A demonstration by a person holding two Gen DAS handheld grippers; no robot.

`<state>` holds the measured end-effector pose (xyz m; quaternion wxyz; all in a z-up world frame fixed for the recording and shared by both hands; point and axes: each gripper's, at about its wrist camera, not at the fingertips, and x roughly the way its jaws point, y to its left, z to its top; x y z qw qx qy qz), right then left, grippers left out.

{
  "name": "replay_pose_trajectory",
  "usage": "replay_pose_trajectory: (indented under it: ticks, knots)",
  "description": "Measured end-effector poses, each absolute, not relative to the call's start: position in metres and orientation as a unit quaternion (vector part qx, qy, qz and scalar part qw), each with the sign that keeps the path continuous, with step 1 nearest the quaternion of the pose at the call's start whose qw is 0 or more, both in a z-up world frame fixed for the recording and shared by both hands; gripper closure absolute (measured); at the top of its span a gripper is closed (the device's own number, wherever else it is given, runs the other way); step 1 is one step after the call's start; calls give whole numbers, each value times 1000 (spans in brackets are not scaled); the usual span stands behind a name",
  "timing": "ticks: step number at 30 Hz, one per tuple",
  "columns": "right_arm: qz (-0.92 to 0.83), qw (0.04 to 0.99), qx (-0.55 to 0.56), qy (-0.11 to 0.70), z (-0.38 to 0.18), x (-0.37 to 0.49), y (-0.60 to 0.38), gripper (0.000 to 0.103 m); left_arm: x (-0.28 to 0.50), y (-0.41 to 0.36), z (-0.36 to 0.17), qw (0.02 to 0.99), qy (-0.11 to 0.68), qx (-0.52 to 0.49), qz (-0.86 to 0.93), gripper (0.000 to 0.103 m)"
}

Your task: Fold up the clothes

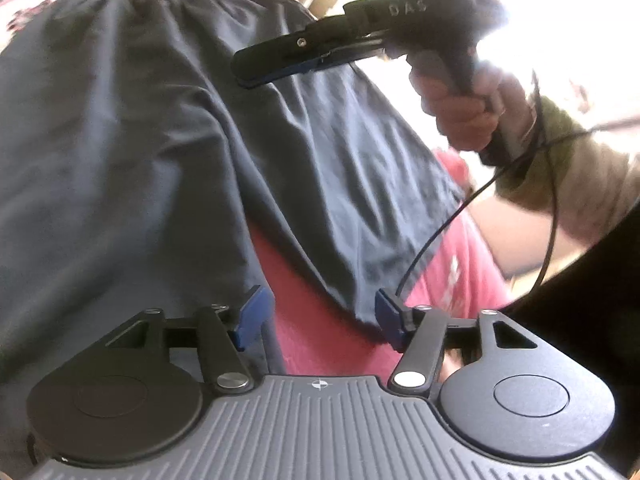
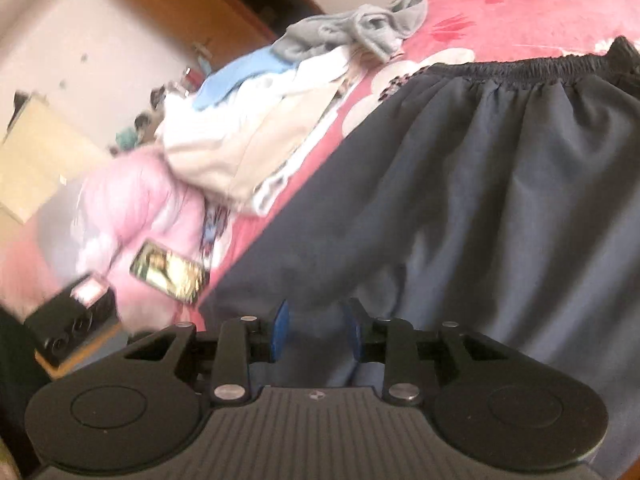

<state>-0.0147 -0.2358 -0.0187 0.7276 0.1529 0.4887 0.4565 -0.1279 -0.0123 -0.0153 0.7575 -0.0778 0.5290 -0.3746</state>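
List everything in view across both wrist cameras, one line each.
shorts: one, dark navy, spread on the bedspread
bedspread: one, pink-red, under the shorts
clothes pile: one heap, grey, blue, white, cream, beyond the shorts
pink fabric: one bundle, pale pink, beside the pile
phone: one, screen up, on the pink fabric
black device: one, kind unclear, lower left
door: one, brown wood, background
cable: one, black, below the right gripper
left gripper: black, blue pads, open
right gripper: black, blue pads, above the shorts
hand: one, holding the right gripper
sleeve: one, olive-beige
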Motion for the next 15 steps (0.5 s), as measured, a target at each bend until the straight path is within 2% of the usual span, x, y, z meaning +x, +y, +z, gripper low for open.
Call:
replay_pose_trajectory:
  ticks: [11,15]
  knots:
    - [475,688,213,506,-38,24,-192,69,-122,36,-18,782,537,-178,-263,40]
    - [485,670,225,514,-44,34,-173,67,-123,44,-19,795,536,-184,-216,40]
